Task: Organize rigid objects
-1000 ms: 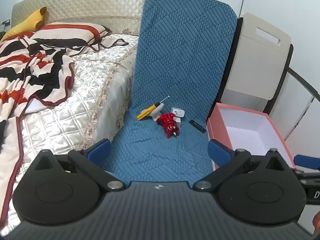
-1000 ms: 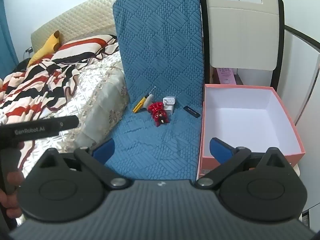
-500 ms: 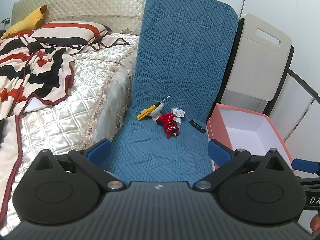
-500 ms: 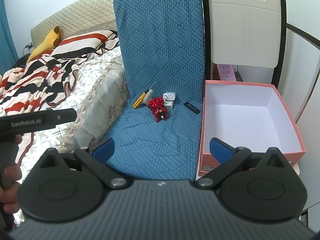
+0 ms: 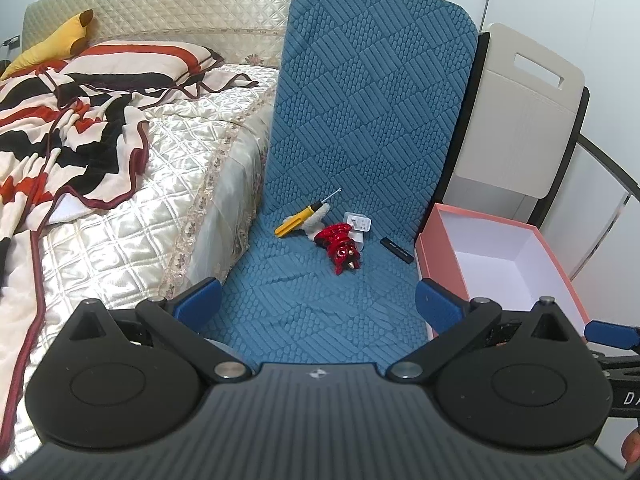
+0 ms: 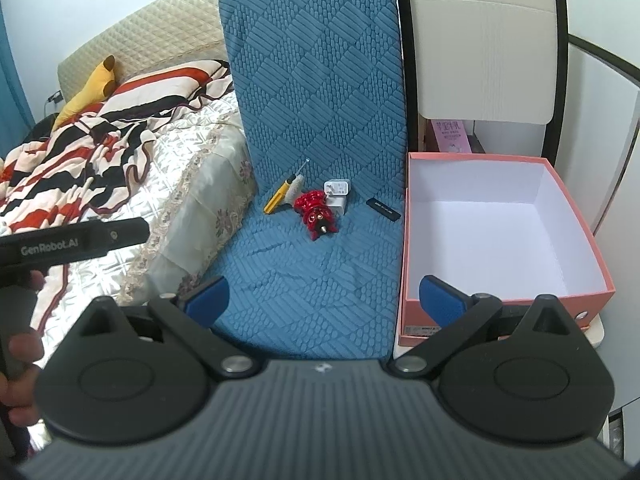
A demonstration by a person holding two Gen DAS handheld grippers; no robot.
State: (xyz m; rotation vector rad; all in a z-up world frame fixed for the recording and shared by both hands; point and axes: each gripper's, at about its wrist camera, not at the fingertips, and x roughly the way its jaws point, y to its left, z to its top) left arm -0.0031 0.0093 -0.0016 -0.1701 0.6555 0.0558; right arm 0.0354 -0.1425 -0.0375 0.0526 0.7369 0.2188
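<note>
On the blue textured mat point(image 5: 320, 296) lie a yellow-handled screwdriver point(image 5: 298, 219), a red toy point(image 5: 339, 242), a white charger point(image 5: 357, 227) and a small black stick point(image 5: 396, 250). They also show in the right wrist view: screwdriver point(image 6: 280, 197), toy point(image 6: 315, 213), charger point(image 6: 338, 197), black stick point(image 6: 383, 209). An empty pink box point(image 5: 500, 258) with a white inside point(image 6: 492, 224) stands right of the mat. My left gripper point(image 5: 318, 300) and right gripper point(image 6: 324, 296) are both open and empty, hovering near the mat's front, well short of the objects.
A bed with a quilted cream cover point(image 5: 132, 184) and a striped blanket point(image 5: 52, 120) lies left of the mat. A beige chair back point(image 6: 486, 40) stands behind the box. The left gripper's body point(image 6: 72, 240) shows at the left of the right wrist view.
Both grippers have drifted slightly forward and a little left toward the objects. Both stay open. The objects have not moved.
</note>
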